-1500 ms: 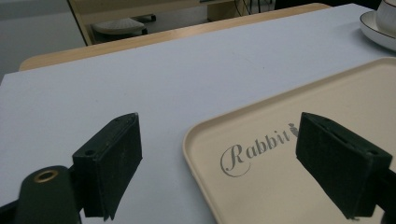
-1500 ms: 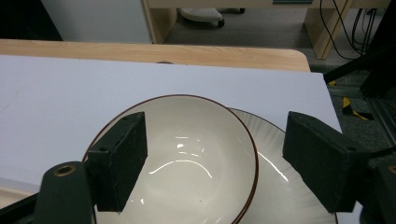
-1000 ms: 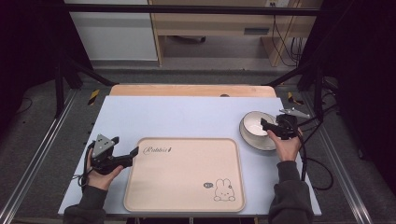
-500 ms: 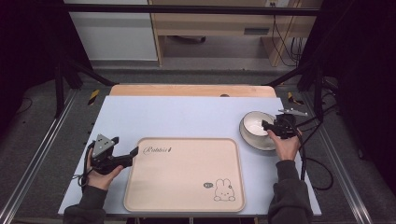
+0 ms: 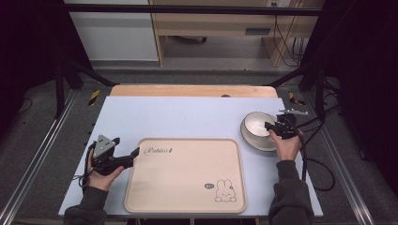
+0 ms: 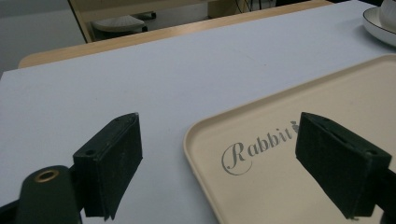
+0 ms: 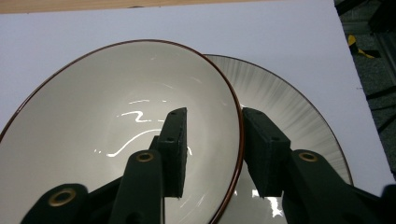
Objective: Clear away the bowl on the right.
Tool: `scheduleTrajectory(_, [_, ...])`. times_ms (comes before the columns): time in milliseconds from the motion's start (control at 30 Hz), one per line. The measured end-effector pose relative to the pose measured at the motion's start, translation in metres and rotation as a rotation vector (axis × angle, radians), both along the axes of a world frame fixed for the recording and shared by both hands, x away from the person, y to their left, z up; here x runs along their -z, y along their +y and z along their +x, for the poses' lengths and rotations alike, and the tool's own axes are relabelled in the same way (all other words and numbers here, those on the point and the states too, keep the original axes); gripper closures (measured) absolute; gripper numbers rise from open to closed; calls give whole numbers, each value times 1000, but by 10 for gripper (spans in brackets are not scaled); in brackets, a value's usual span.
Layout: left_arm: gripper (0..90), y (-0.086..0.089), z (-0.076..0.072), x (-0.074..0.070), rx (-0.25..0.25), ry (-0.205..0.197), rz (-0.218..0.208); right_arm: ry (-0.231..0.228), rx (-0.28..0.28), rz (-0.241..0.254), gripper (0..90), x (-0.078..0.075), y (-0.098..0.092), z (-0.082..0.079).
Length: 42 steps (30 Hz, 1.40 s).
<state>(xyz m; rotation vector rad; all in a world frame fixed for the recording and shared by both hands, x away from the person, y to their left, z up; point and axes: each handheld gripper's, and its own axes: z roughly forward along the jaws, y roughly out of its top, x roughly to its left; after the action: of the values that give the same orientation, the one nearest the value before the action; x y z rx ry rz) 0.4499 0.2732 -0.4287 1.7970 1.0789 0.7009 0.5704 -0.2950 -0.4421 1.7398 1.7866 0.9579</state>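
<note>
A white bowl [image 5: 257,125] with a brown rim [image 7: 93,121] rests on a grey ribbed plate [image 7: 289,102] at the table's right side. My right gripper [image 7: 215,116] is open and straddles the bowl's near rim, one jaw inside the bowl and the other outside, close against the wall. In the high view the right gripper [image 5: 270,125] sits at the bowl's right edge. A beige tray [image 5: 185,178] printed with "Rabbit" and a small bunny lies flat in the middle. My left gripper [image 5: 135,153] is open at the tray's near-left corner [image 6: 289,154], its jaws wide apart around that corner.
The pale blue table [image 5: 187,115] has bare room behind the tray and on its left. A wooden strip [image 5: 187,90] runs along the far edge. Black frame legs and cables stand beyond the right side of the table.
</note>
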Motion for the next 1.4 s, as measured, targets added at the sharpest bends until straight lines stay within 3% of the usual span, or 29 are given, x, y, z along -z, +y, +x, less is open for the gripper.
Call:
scheduleTrajectory(167, [142, 0, 0, 0, -1, 0, 3, 29, -3, -16, 672, 3, 1, 3])
scheduleTrajectory(467, [143, 0, 0, 0, -2, 0, 4, 71, 21, 2, 752, 7, -1, 7])
scheduleTrajectory(1133, [144, 1, 1, 0, -7, 2, 8, 89, 65, 59, 811, 6, -4, 9])
scheduleTrajectory(1400, [144, 1, 1, 0, -8, 3, 5, 85, 63, 53, 814, 6, -4, 9])
